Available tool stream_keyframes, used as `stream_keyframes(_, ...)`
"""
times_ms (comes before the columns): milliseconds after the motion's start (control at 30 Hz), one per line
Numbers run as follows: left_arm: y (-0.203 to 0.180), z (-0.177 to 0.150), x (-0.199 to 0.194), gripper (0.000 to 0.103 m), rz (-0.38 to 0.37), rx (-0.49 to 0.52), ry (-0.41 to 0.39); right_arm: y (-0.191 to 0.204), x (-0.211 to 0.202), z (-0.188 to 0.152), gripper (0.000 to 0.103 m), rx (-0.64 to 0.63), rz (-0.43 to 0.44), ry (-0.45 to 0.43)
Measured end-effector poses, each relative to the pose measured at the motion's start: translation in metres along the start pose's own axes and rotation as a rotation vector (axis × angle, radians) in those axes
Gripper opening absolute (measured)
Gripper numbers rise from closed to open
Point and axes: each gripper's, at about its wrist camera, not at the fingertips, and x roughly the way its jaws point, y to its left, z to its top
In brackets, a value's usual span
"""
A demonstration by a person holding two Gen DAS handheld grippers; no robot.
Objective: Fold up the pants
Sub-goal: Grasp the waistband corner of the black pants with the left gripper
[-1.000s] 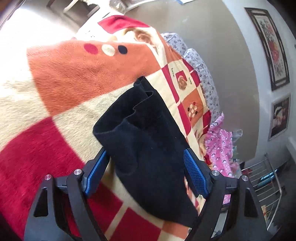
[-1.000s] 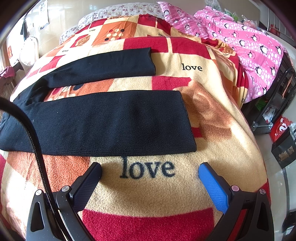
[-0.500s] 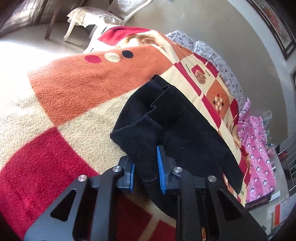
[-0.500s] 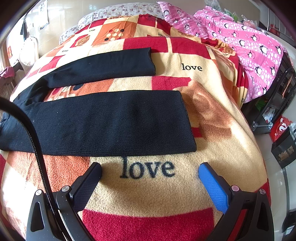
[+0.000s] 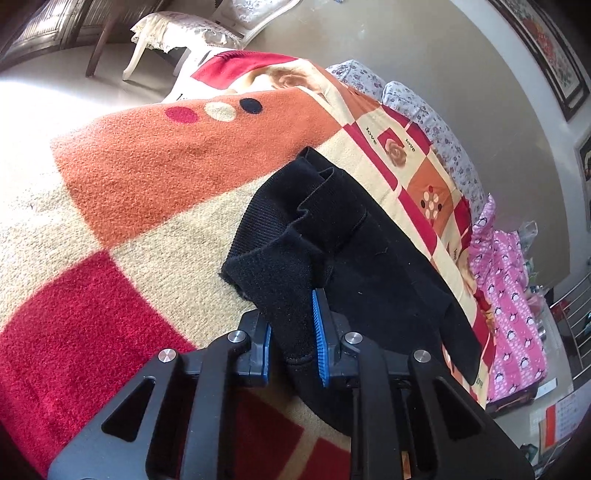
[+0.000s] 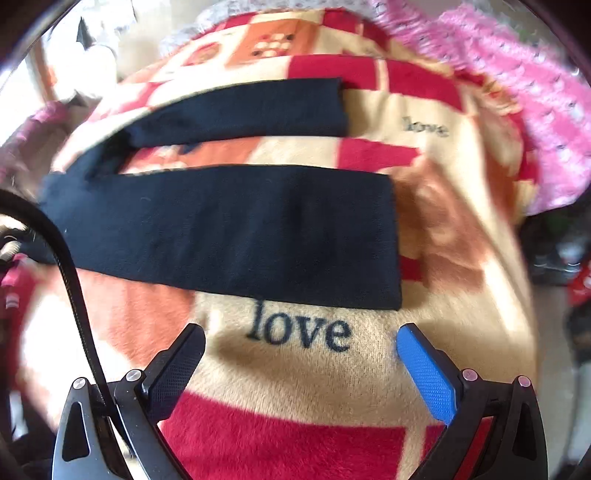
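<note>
Black knit pants (image 5: 343,236) lie on a bed covered by a red, orange and cream patchwork blanket (image 5: 155,177). In the left wrist view my left gripper (image 5: 291,325) is shut on the waistband corner, bunching the cloth between its blue pads. In the right wrist view both legs stretch flat across the blanket, the near leg (image 6: 236,236) and the far leg (image 6: 251,110) apart. My right gripper (image 6: 301,354) stands open just short of the near leg's lower edge, over the printed word "love", with nothing between its fingers.
A pink penguin-print quilt (image 5: 513,310) is bunched at the bed's far side, with floral pillows (image 5: 436,125) by the wall. A chair (image 5: 173,33) stands beyond the bed. A black cable (image 6: 70,273) crosses the left of the right wrist view.
My left gripper went from wide open around the waistband to shut on it, and rolled a little. The right wrist view tilted and blurred; its gripper stayed open.
</note>
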Motion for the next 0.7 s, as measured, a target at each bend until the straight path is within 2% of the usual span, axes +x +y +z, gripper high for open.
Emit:
stream_keyframes(33,-0.001,0.000,0.000,0.017,0.000,-0.001,0.000,-0.019,-0.008,-0.003,0.103,0.100,0.104,-0.043)
stream_keyframes(167,-0.001,0.000,0.000,0.018,0.006,0.002,-0.001,-0.079,-0.015,-0.018,0.103,0.498,0.421,-0.146)
stream_keyframes(267,-0.002,0.001,0.001,0.018,0.008,-0.002,-0.003,-0.089,-0.012,-0.014,0.094,0.587,0.466,-0.142)
stream_keyframes(300,-0.001,0.001,0.001,0.018,0.006,-0.003,-0.003,-0.088,-0.009,-0.011,0.088,0.594,0.511,-0.136)
stream_keyframes(333,-0.001,0.001,0.001,0.018,0.005,-0.005,-0.004,-0.084,0.000,-0.007,0.088,0.610,0.574,-0.102)
stream_keyframes(433,0.000,0.001,0.001,0.018,0.002,-0.009,-0.004,-0.075,0.005,0.008,0.084,0.604,0.500,-0.072)
stream_keyframes(533,0.001,0.001,0.001,0.018,-0.001,-0.011,-0.003,-0.085,0.008,0.008,0.076,0.717,0.494,-0.081)
stream_keyframes(567,0.001,0.001,0.001,0.018,-0.002,-0.012,-0.004,-0.090,0.009,0.007,0.068,0.749,0.482,-0.093)
stream_keyframes(600,0.001,0.002,0.001,0.018,-0.003,-0.014,-0.004,-0.092,0.009,0.003,0.066,0.776,0.466,-0.109)
stream_keyframes(700,0.002,0.002,0.001,0.018,-0.008,-0.021,-0.003,-0.087,0.009,0.006,0.066,0.712,0.451,-0.129)
